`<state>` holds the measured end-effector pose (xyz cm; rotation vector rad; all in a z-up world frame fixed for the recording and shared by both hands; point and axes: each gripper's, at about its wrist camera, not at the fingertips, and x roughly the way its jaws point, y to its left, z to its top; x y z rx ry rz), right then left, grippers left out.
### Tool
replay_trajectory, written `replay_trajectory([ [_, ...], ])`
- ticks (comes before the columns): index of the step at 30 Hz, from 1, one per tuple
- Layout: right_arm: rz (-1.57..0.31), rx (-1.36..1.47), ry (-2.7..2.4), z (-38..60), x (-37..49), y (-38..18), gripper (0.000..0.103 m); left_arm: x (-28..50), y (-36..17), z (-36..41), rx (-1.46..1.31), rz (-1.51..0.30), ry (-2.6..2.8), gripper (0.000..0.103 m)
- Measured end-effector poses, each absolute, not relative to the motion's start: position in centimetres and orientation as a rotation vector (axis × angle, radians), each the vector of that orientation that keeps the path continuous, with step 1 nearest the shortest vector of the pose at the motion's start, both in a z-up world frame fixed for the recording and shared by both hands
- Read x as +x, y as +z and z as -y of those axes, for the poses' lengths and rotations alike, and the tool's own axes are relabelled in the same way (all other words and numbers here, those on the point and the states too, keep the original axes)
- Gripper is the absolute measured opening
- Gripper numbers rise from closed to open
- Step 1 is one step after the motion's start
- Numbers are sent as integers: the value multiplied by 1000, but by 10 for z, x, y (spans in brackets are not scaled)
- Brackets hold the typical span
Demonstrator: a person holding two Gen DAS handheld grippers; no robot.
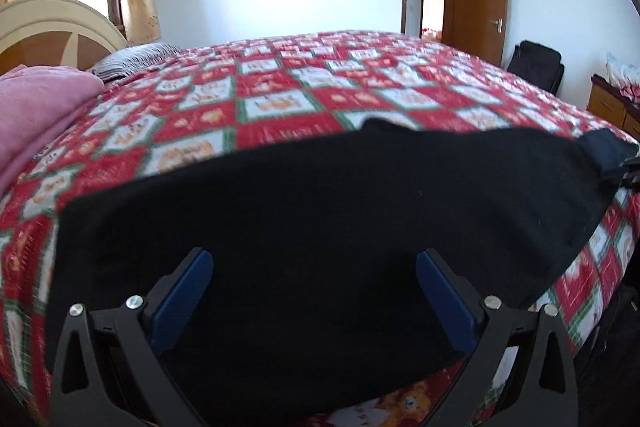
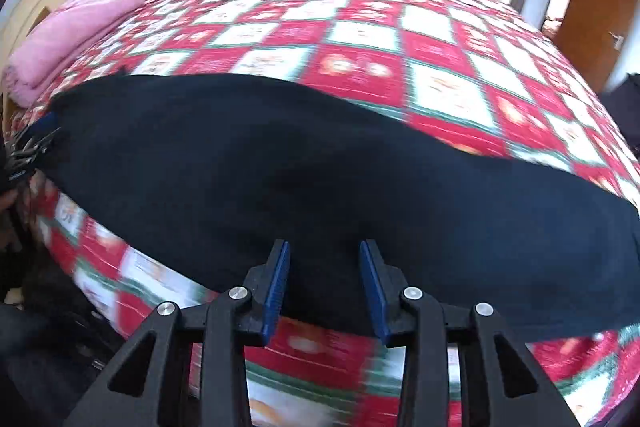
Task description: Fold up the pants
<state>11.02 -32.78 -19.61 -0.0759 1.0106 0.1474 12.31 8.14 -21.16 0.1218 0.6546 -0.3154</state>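
Right now, pants: black pants (image 1: 320, 219) lie flat along the near edge of the red checked quilt (image 1: 280, 83).
Left gripper (image 1: 314, 263): jaws spread wide over the cloth, gripping nothing.
Right gripper (image 2: 325, 255): jaws parted over the pants' near hem.
Headboard end: folded pink blanket (image 2: 68, 31).
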Motion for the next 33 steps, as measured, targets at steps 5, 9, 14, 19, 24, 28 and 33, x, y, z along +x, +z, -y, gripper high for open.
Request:
replay_trajectory([
  [5, -912, 120, 138, 388, 97, -161, 38, 122, -195, -75, 108, -628, -315, 103],
  [9, -799, 290, -65, 477, 85, -121, 38, 121, -185, -61, 107, -603, -340, 103],
  [14, -800, 421, -246, 567, 79, -116, 38, 123, -187, -39, 123, -613, -380, 103],
  [19, -875, 551, -223, 601, 70, -139, 38, 125, -190, -27, 122, -622, -390, 103],
  [24, -882, 574, -197, 607, 58, -148, 38, 130, -194, -25, 92, -642, -369, 103],
  [28, -890, 566, -196, 606, 56, -149, 38, 134, -204, -26, 71, -669, -361, 103],
  [33, -888, 553, -177, 606, 66, -157, 38, 132, -209, -21, 106, -654, -350, 103],
])
